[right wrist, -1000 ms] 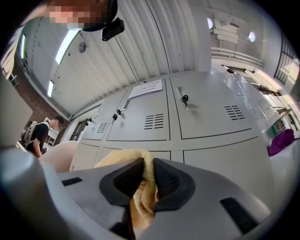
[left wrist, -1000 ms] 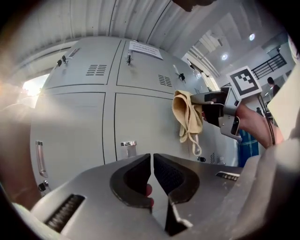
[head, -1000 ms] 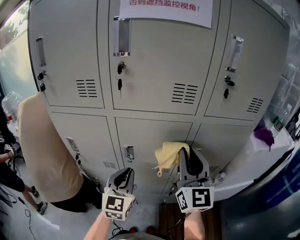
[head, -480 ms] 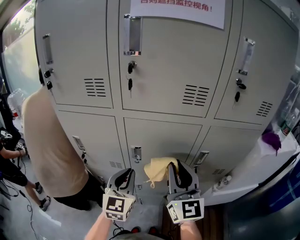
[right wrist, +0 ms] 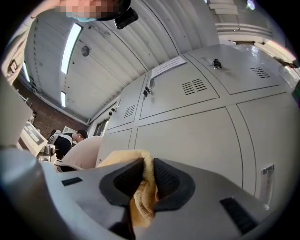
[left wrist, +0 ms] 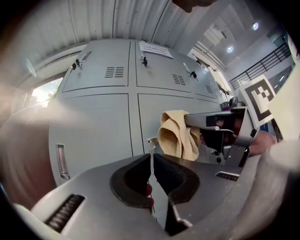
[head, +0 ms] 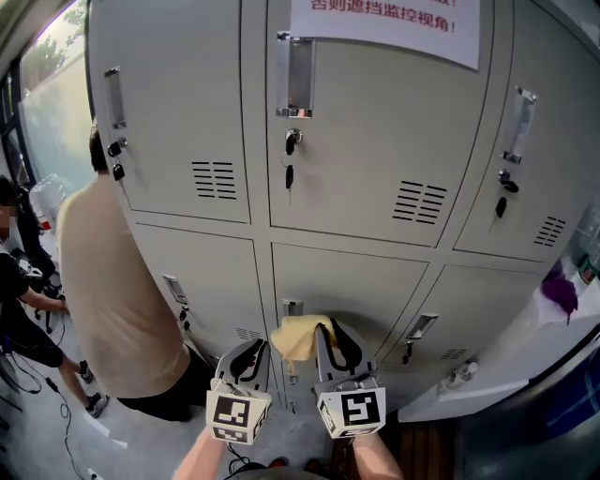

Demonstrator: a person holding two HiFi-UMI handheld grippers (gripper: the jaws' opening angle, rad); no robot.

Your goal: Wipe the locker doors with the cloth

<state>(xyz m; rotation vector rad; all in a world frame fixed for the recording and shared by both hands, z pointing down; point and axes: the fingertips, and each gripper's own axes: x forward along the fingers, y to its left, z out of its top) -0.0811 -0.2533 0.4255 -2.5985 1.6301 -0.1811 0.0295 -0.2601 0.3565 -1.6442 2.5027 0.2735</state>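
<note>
A bank of grey locker doors (head: 375, 150) fills the head view, with handles, keys and vent slots. A yellow cloth (head: 296, 338) is pinched in my right gripper (head: 328, 330), which is shut on it and holds it in front of the lower middle door (head: 347, 281). The cloth (right wrist: 140, 187) bulges between the black pads in the right gripper view. My left gripper (head: 251, 349) hangs just left of it, jaws shut on nothing (left wrist: 152, 164). The left gripper view shows the cloth (left wrist: 176, 133) and the right gripper beside it.
A person in a beige shirt (head: 112, 281) stands close at the left, against the lower left door. Another person in black (head: 19, 300) crouches at the far left. A white paper notice (head: 389, 23) is stuck to the upper middle door. A purple item (head: 561, 291) sits on a ledge at the right.
My right gripper with the cloth has moved left, from the lower right door toward the lower middle door. The view has shifted right and up. The left gripper stays in place.
</note>
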